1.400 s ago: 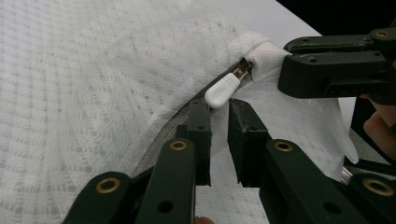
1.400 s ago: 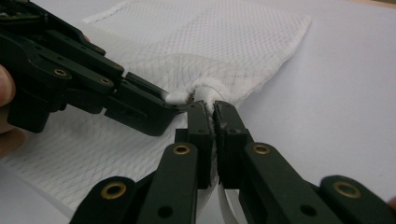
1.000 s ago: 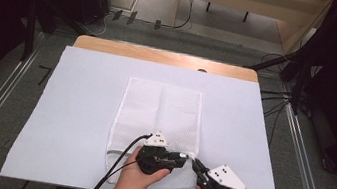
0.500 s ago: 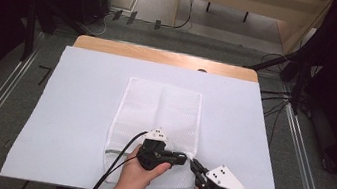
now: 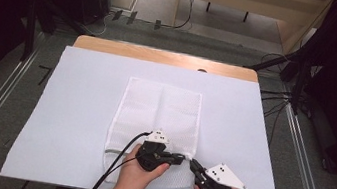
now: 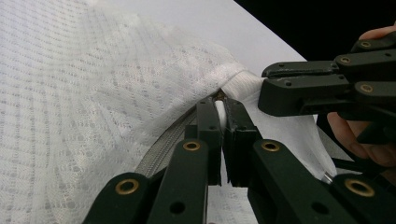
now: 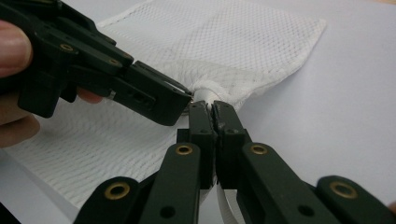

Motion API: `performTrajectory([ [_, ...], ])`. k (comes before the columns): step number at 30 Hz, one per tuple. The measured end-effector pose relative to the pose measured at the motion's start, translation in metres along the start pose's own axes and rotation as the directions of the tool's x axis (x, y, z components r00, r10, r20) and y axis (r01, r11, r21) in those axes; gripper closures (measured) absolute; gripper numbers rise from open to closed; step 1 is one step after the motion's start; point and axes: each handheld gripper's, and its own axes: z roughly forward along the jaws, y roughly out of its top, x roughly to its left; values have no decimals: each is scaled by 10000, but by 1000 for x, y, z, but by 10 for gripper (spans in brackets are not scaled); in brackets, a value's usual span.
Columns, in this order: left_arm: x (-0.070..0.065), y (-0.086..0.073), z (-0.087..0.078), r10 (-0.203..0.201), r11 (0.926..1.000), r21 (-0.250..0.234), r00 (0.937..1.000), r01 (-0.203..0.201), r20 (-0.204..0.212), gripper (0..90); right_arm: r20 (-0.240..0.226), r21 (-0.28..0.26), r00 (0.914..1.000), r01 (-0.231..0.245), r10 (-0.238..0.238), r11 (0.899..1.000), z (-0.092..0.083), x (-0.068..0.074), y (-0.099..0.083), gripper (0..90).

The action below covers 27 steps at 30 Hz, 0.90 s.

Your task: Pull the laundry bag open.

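A white mesh bag [image 5: 162,108] lies flat on the white sheet, with its zipper [image 6: 159,154] along the near end. My left gripper [image 5: 182,158] points right at the bag's near right corner. Its jaws have just been closing and now pinch white fabric at the zipper's end [image 6: 223,105]. My right gripper [image 5: 192,164] comes from the right and is shut on the same bunched corner hem [image 7: 208,93], tip to tip with the left gripper [image 7: 154,95]. The corner is lifted slightly off the sheet.
A white sheet [image 5: 78,111] covers the wooden table [image 5: 162,55]. Black cables trail from both grippers over the near edge. Dark stands and floor cables surround the table.
The left gripper's jaws have come together on the bag's corner. Both hands have stayed where they were.
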Motion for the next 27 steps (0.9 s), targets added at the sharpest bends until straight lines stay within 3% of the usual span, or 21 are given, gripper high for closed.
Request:
performTrajectory([
  [19,4,-2,-3,286,9992,275,9988,-275,-387,874,248,105,9994,220,-222,9997,-1,1,2,899],
  [27,16,-8,-13,43,9996,265,9978,-26,-656,874,390,29,9991,177,-178,9998,-4,-1,2,899],
])
